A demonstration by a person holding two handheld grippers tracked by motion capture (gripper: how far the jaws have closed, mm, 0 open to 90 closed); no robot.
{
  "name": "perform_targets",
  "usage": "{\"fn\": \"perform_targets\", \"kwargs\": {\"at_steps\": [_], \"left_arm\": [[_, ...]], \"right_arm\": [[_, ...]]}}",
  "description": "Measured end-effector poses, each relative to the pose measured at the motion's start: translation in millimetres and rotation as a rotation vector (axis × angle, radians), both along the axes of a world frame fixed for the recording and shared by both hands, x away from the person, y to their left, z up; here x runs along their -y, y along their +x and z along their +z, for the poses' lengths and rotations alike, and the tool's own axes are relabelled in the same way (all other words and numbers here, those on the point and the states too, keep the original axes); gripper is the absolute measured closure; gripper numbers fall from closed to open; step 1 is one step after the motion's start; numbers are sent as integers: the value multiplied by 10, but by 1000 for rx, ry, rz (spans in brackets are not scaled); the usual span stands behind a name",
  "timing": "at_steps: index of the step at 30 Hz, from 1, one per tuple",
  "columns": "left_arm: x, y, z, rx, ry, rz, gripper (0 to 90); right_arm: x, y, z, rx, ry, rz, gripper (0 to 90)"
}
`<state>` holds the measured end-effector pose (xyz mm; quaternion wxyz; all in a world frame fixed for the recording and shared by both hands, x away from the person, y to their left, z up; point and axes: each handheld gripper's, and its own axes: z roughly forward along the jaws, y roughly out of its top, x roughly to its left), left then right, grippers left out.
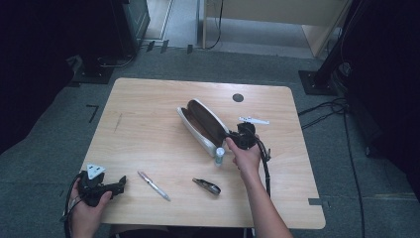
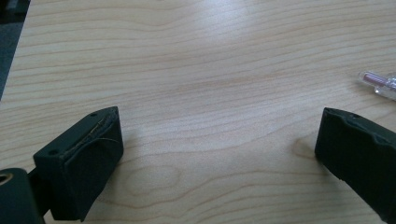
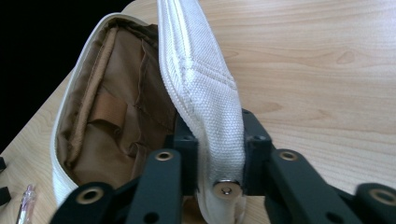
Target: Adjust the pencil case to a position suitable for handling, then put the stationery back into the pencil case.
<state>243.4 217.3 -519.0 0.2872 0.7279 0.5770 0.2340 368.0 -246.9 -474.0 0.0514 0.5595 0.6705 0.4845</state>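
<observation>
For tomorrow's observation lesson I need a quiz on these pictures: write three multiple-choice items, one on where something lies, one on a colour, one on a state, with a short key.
1. Where does the pen lie?
A. inside the pouch
B. on the table between the left gripper and the small dark object
C. on the floor

2. What colour is the outside of the pouch?
A. white
B. red
C. blue

3. How is the right gripper?
A. open above the pen
B. shut on nothing
C. shut on the pouch wall

Key: 1 B, it lies on bare wood right of the left gripper; 2 A, woven white fabric, brown lining; 3 C, both jaws press the wall.
</observation>
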Motion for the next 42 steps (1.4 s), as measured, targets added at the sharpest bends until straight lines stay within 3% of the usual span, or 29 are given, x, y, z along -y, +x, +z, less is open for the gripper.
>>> {"fn": "perform_targets", "kwargs": {"at_steps": [6,7,11,12,13,14,15,17,20,23,24,32,37,42], "left_arm": [[0,0,0,0,0,0,12],[0,0,0,0,0,0,12],[0,0,0,0,0,0,12],[0,0,0,0,1,0,12],[0,0,0,0,1,0,12],[0,0,0,0,0,0,12],[0,0,0,0,0,0,12],[0,0,0,0,0,0,12],[0,0,0,0,0,0,12],[0,0,0,0,1,0,12],[1,0,0,1,-1,1,12],[1,0,0,0,0,0,12],[0,0,0,0,0,0,12],[0,-1,0,0,0,0,12]], "right_arm": [[21,-50,40,4,12,7,586],[43,-80,88,17,8,2,541],[67,-130,157,41,2,-9,502],[85,-205,238,80,-29,-12,490],[85,-205,238,80,-29,-12,490],[99,-277,302,121,-45,-14,471],[105,-316,333,135,-52,-18,460],[110,-343,354,144,-57,-20,445],[141,-495,438,198,-86,-11,408],[142,-569,461,210,-100,-4,401],[129,-631,471,207,-133,-8,357],[142,-876,480,256,-110,-2,420],[93,-1061,477,294,-115,4,512],[4,-1144,424,307,-140,27,533]]}}
